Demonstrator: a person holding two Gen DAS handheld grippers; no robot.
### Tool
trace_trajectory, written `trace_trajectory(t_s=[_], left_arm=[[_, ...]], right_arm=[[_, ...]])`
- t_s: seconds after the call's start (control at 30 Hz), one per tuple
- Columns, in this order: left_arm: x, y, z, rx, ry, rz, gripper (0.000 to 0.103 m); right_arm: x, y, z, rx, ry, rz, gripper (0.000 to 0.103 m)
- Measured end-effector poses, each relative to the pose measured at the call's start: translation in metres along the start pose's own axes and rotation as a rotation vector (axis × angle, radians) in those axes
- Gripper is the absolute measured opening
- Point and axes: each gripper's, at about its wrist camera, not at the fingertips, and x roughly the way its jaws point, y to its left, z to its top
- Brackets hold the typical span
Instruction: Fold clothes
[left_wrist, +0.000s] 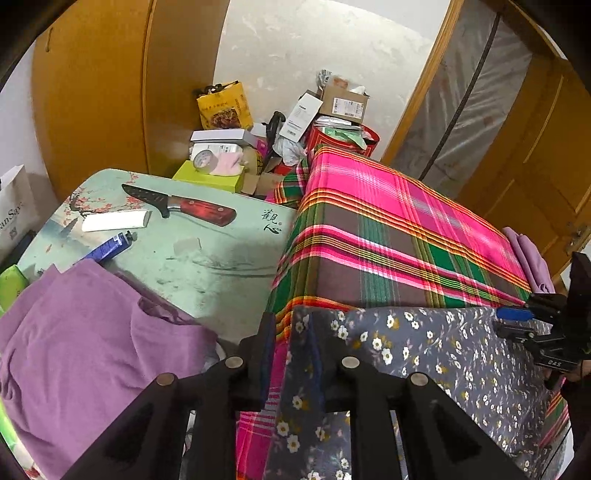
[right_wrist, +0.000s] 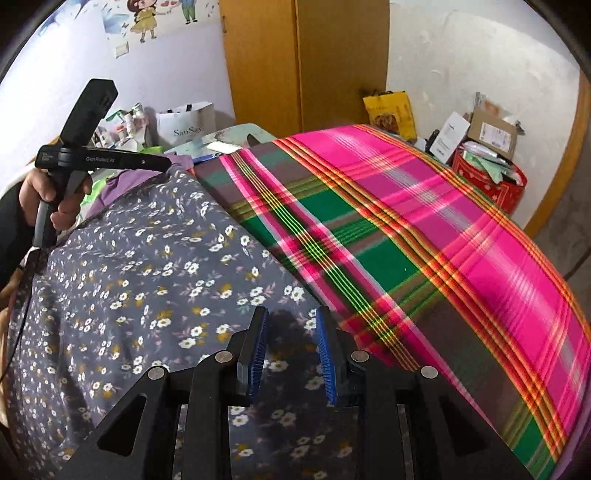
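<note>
The grey floral garment, soft, light and floppy, lay over the plaid cover at lower left, best pinched at an edge; the left gripper straddled a fold, the right gripper parted above it.

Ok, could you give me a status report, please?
Left gripper open astride floral garment fold. Right gripper open above it. Purple cloth lies on plaid cover.

Your floral garment runs off the bottom edge; your purple cloth is cut off left.
</note>
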Motion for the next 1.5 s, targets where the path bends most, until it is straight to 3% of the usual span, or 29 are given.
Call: trace_trajectory(t_s=[0.2, 0.53, 0.57, 0.63, 0.87, 0.97, 1.07, 1.23, 1.37, 1.5], left_arm=[[-0.007, 0.005, -0.003, -0.023, -0.008, -0.068, 0.027], [0.008, -0.004, -0.007, 0.003, 0.038, -0.074, 0.027], [0.008, -0.005, -0.007, 0.009, 0.03, -0.067, 0.027], [0.006, -0.008, -0.008, 0.025, 0.009, -0.044, 0.018], [-0.01, -0.003, -0.002, 0.0, -0.097, 0.025, 0.007], [-0.008, -0.002, -0.001, -0.006, -0.081, 0.02, 0.007], [-0.008, 0.004, 0.001, -0.036, -0.071, 0.029, 0.007], [-0.02, 0.018, 0.0, -0.132, -0.053, 0.035, 0.007], [-0.057, 0.005, -0.008, -0.083, -0.086, 0.055, 0.007], [-0.105, -0.015, -0.034, -0.024, -0.105, 0.061, 0.007]], right_arm=[[0.001, -0.002, -0.001, 0.001, -0.001, 0.009, 0.027], [0.003, 0.002, 0.002, -0.011, 0.017, -0.007, 0.029], [0.004, 0.003, 0.004, -0.017, 0.025, -0.013, 0.027], [0.005, 0.005, 0.006, -0.025, 0.034, -0.016, 0.004], [-0.004, 0.003, 0.012, -0.01, -0.025, -0.091, 0.001], [-0.004, -0.003, 0.013, 0.022, -0.015, -0.082, 0.003], [-0.003, -0.003, 0.009, 0.017, 0.012, -0.056, 0.03], [-0.01, -0.001, 0.004, 0.043, 0.001, -0.055, 0.032], [-0.04, 0.007, -0.001, 0.067, -0.062, -0.043, 0.032], [-0.081, 0.023, -0.014, 0.092, -0.127, -0.005, 0.039]])
